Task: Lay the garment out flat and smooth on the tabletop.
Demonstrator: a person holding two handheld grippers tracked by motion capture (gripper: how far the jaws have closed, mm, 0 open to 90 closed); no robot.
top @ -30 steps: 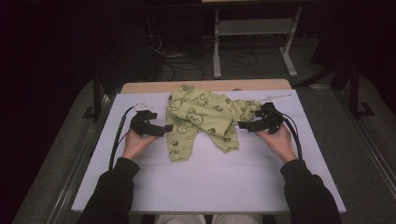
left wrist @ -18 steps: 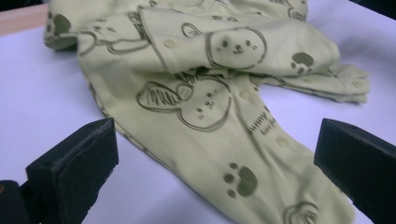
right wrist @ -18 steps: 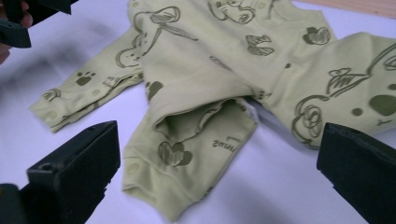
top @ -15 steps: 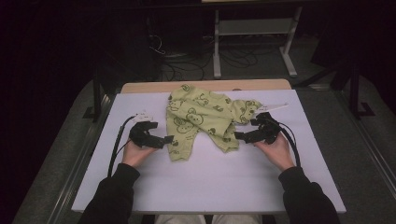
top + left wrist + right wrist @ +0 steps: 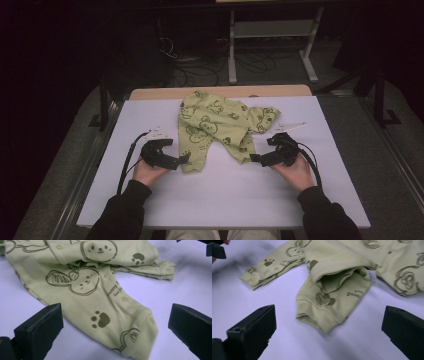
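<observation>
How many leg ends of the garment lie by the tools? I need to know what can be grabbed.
2: one leg end before the left tool, one before the right tool. Folds may hide others.

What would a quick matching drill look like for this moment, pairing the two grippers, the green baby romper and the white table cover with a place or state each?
Things:
1. left black two-jaw gripper
2. right black two-jaw gripper
3. light green bunny-print baby romper
4. white table cover

Places or states:
A. lies crumpled, held by neither gripper
B. open, at the romper's leg end on the person's left
C. spread flat under everything
D. open, at the romper's leg end on the person's right

Pairs: 1-B, 2-D, 3-A, 4-C
</observation>
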